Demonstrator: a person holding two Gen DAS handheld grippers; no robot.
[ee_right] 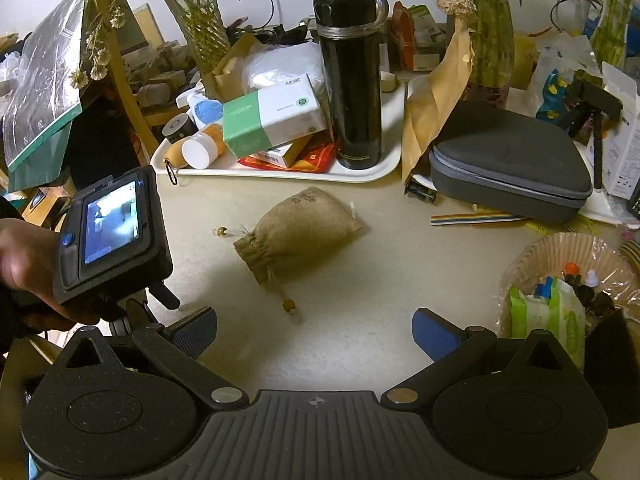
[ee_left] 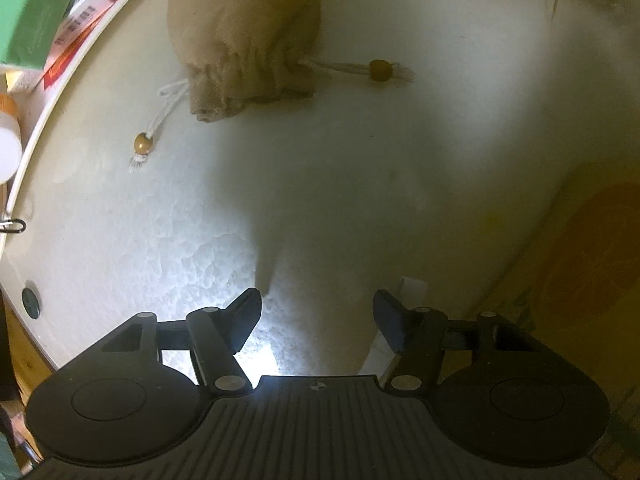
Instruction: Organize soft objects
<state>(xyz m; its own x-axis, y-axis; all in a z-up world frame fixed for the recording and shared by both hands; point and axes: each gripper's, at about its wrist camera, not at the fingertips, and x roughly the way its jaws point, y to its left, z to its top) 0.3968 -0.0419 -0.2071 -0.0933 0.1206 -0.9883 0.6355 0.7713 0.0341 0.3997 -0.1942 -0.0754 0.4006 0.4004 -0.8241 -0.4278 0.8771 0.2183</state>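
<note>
Left wrist view: I see the burlap pouch point(ee_left: 244, 40) lying on the white table point(ee_left: 400, 160), its gathered neck towards my left gripper point(ee_left: 318, 312), long axis running away up the frame — its closed end is cut off at the top edge. The jaws stand apart over bare table, nothing between them; the gripper points straight down.

Right wrist view: the pouch point(ee_right: 298, 232) lies mid-table, neck to the lower left, drawstring bead point(ee_right: 289, 305) trailing nearer. My right gripper point(ee_right: 316, 336) tilts downward, jaws wide apart and empty. At left a hand point(ee_right: 24, 268) holds the other gripper's body — its jaws are mostly hidden here.
</note>
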